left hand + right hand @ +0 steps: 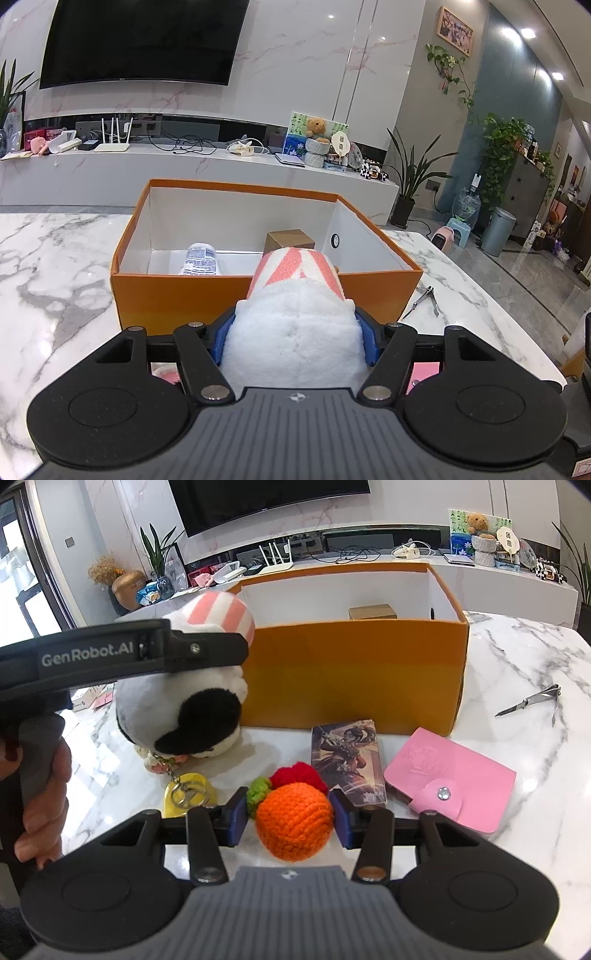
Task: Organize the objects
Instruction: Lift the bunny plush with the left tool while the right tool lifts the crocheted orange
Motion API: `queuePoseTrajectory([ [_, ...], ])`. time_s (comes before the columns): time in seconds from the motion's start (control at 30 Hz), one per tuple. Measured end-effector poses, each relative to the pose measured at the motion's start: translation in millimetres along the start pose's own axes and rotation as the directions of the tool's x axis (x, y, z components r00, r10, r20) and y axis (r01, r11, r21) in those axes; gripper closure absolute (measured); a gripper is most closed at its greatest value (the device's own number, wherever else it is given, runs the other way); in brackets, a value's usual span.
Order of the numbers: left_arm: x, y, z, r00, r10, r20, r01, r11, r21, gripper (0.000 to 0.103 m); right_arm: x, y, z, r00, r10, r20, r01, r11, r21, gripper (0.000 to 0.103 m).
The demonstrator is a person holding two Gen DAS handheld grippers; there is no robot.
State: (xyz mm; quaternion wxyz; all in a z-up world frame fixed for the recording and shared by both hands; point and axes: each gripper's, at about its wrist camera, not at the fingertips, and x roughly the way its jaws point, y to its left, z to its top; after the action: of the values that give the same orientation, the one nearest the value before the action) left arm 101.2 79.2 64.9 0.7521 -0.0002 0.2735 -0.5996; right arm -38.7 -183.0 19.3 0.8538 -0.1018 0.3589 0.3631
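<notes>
Plush toy (pixel 291 325) sits gripped in left gripper (pixel 295 336) fingers, just before the orange box (pixel 184 291). Right gripper (pixel 290 812) fingers clamp the crocheted orange (pixel 293 821) above the surface (pixel 517 664). Judgement: lift the plush clear of the near wall before release.

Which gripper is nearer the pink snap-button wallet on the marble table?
Right. The right gripper, shut on the orange crocheted ball, sits just left of the pink wallet. The left gripper holds the plush toy farther left, before the orange box.

Black left tongs (pixel 207 646) lettered "GenRobot.AI", and right tongs (pixel 291 812) with blue pads (pixel 239 818), silver screws and ribbed grey housing.
</notes>
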Motion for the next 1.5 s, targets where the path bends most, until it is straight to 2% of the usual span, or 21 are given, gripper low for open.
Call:
queuePoseTrajectory([
  [0.37, 14, -11, 1, 1.000, -0.010, -0.016, 0.010, 1.000, 0.013, 0.028, -3, -4, 3, 1.000, 0.020, 0.008, -0.020, 1.000, 0.004, 0.054],
  [0.63, 13, -14, 5, 1.000, -0.021, 0.010, 0.021, 1.000, 0.004, 0.028, -4, -4, 1, 1.000, 0.031, 0.005, -0.031, 1.000, -0.006, 0.054],
  [0.83, 7, -5, 3, 1.000, -0.005, 0.006, 0.005, 1.000, -0.020, 0.028, -5, -4, 1, 1.000, 0.025, 0.010, -0.025, 1.000, -0.008, 0.054],
  [1.1, -6, 12, 8, 0.999, 0.000, 0.043, 0.002, 0.999, -0.048, 0.028, -3, -4, 5, 1.000, 0.014, 0.020, -0.013, 1.000, -0.023, 0.054],
  [1.37, -20, 17, 10, 0.997, 0.000, 0.083, 0.006, 0.997, -0.071, 0.028, -5, 2, 8, 0.998, 0.037, 0.051, -0.036, 0.999, -0.015, 0.054],
  [1.5, -16, 21, 11, 0.997, 0.021, 0.071, -0.016, 0.997, -0.071, 0.028, -4, 2, 9, 0.998, 0.043, 0.045, -0.042, 0.999, -0.026, 0.054],
])
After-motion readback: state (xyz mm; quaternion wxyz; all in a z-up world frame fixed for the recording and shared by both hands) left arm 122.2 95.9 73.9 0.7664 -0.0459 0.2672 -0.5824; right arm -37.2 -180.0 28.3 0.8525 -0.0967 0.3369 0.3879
